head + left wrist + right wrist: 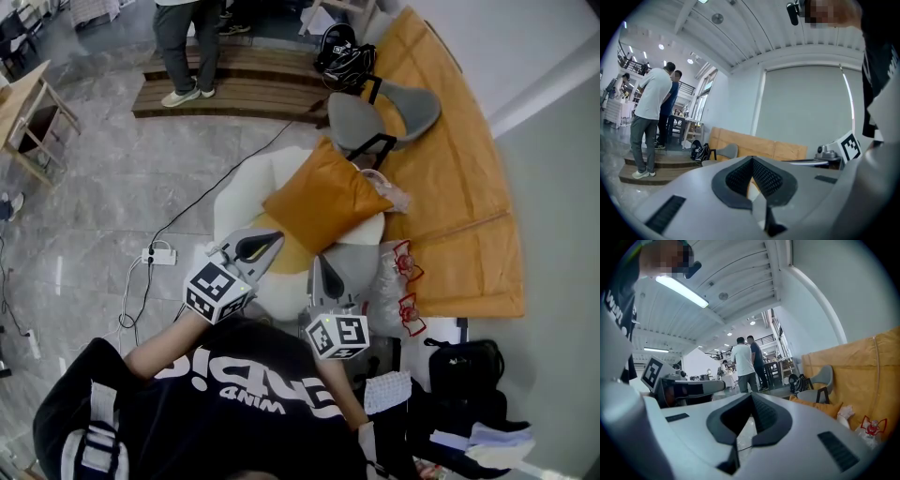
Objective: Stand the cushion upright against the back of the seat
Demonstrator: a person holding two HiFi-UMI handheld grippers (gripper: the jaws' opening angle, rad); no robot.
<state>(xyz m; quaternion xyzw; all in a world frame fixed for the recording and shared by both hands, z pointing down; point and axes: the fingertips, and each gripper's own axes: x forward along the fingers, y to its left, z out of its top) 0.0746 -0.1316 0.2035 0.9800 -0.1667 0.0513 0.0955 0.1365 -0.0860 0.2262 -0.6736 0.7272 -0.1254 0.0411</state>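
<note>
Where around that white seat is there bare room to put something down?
The grey floor left of the seat, between the power strip and the wooden step, is bare apart from a cable. The seat's left part, beside the cushion, is also free. Crowded: plastic bags and a black bag on the right, a grey chair behind.

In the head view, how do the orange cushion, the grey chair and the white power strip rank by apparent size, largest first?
1. orange cushion
2. grey chair, though it stands farther from the camera, so its true size is unsure
3. white power strip
</note>
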